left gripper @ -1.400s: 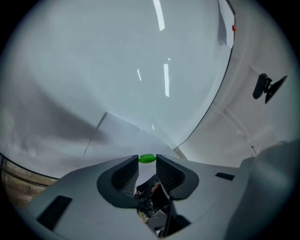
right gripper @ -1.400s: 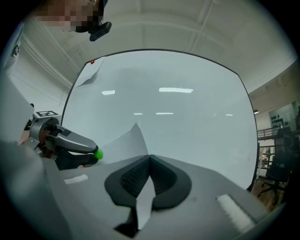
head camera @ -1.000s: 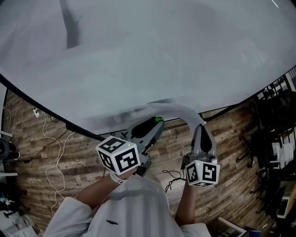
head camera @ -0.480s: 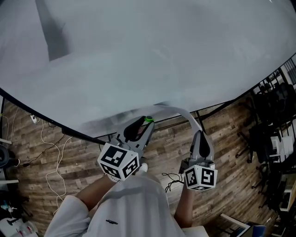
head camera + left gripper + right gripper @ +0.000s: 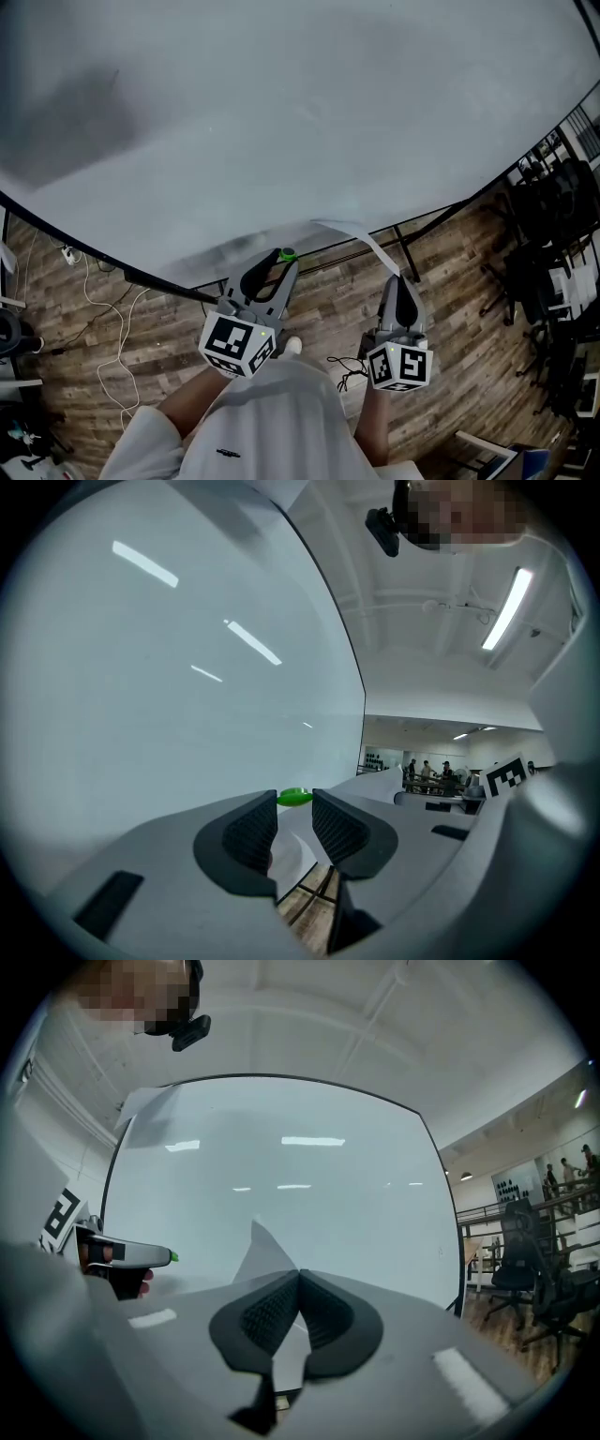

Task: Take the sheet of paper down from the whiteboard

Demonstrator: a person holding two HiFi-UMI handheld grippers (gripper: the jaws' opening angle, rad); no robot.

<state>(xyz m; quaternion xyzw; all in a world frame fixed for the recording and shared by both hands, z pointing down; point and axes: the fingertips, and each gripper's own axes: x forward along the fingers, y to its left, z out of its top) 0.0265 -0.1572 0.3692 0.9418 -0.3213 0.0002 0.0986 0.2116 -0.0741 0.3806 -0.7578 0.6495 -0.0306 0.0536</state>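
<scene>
Two grippers are at work below the whiteboard (image 5: 281,112), both low in the head view over the wood floor (image 5: 169,319). The left gripper (image 5: 284,262) carries a green magnet (image 5: 288,254) at its tip, near the board's lower edge. The right gripper (image 5: 398,279) has the near end of the sheet of paper (image 5: 361,236), which arches up and left toward that same edge. Whether its far end touches the board cannot be told from this view.

Left gripper view: the jaws stand a narrow gap apart, with the green magnet (image 5: 294,797) pinched between their tips. The magnet is apart from the board face at the left.

Right gripper view: the jaws are pressed together on the sheet of paper (image 5: 261,1251). One corner rises free beyond them in front of the board. No magnet or clip shows on the visible part of the sheet. The left gripper appears at the far left with its green tip, well apart from the paper.

Assessment: the fastening is judged removed and the sheet is secured in the right gripper. It appears detached, or very nearly so. Remaining work, as judged, is to draw the sheet fully clear of the board and set it down, and to dispose of the magnet.
</scene>
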